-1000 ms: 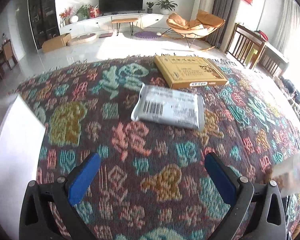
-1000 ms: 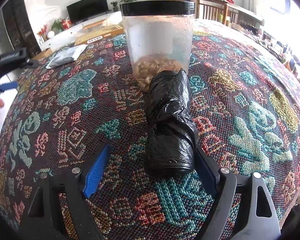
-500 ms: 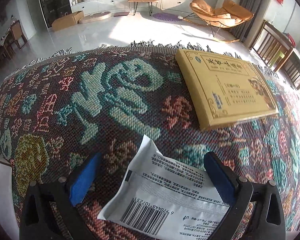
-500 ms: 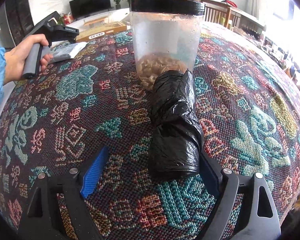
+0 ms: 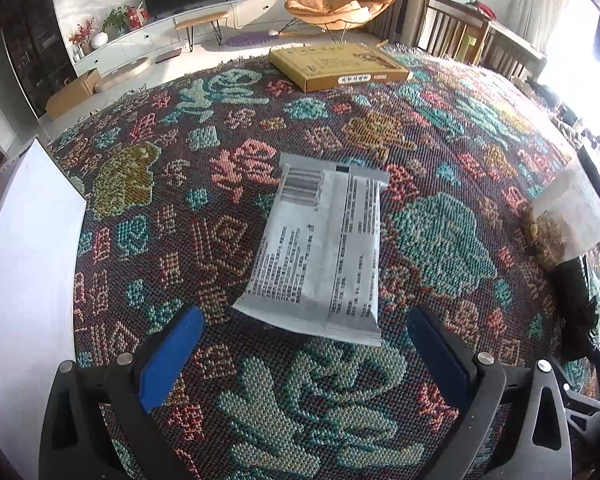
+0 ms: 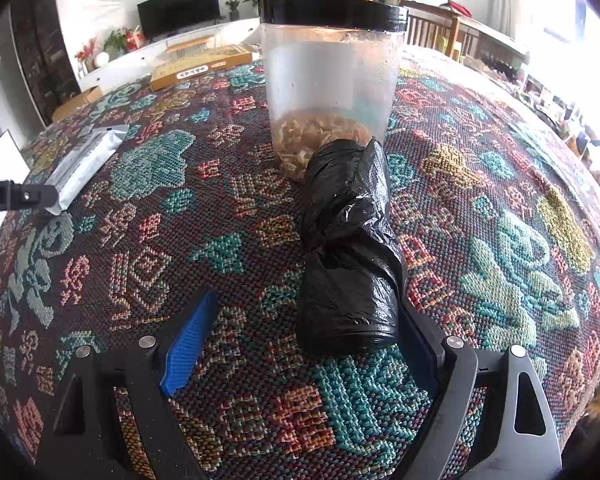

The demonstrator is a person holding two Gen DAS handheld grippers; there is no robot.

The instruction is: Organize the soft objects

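The left gripper [image 5: 304, 354] hovers with fingers spread and empty just short of the grey packet [image 5: 320, 248], mid-tabletop. The right gripper [image 6: 304, 344], fingers wide, flanks the black bag roll [image 6: 350, 256] without pinching. Each should straddle fully before closing gently.

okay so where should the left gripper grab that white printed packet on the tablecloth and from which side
Grip the white packet across its width at the near sealed end, coming down from the near side. It lies flat with its long axis running away from the left gripper, whose open jaws already stand wider than that end, and the bare tablecloth on both sides leaves the fingers room.
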